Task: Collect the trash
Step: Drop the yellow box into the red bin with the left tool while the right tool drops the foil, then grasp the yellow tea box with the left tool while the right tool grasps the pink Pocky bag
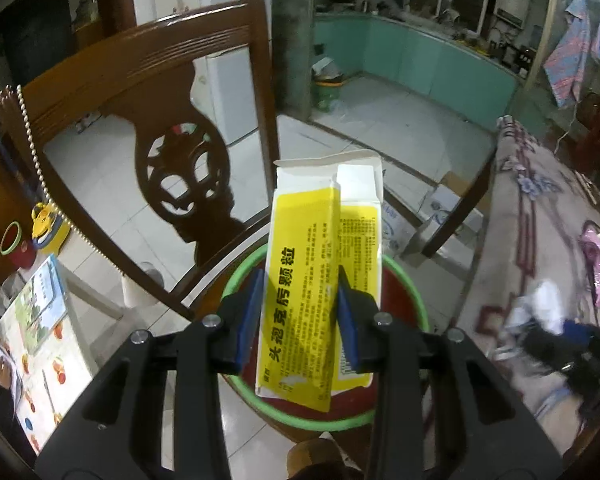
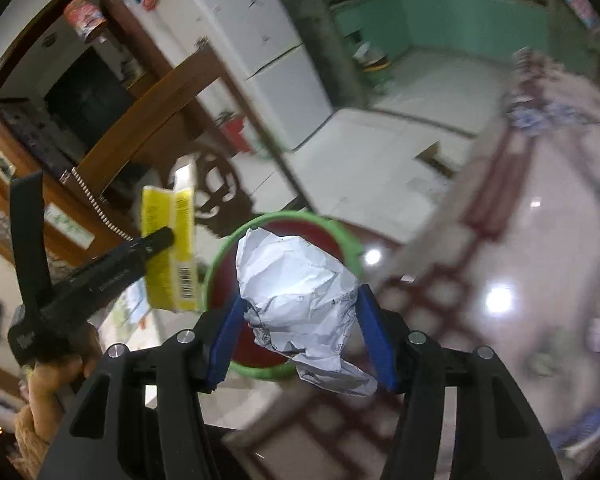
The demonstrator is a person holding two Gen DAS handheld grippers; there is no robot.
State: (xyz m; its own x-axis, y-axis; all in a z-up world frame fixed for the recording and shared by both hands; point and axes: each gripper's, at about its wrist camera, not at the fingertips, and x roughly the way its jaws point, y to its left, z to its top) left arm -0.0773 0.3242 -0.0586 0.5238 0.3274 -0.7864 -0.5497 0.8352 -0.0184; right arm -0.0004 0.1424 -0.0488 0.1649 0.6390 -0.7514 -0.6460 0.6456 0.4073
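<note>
My left gripper (image 1: 299,280) is shut on a flattened yellow and white medicine box (image 1: 316,280) and holds it above a red bin with a green rim (image 1: 414,304). The box (image 2: 172,252) and the left gripper (image 2: 156,244) also show at the left of the right wrist view. My right gripper (image 2: 300,300) is shut on a crumpled white paper ball (image 2: 300,280), held over the near edge of the same bin (image 2: 284,224). In the left wrist view the right gripper (image 1: 572,344) is a blur at the lower right.
A carved wooden chair (image 1: 172,152) stands behind the bin. A table with a patterned glossy cloth (image 2: 540,240) lies to the right. A small table with printed sheets (image 1: 40,320) is at the left. A white fridge (image 2: 268,48) and cardboard boxes (image 1: 440,208) stand on the tiled floor.
</note>
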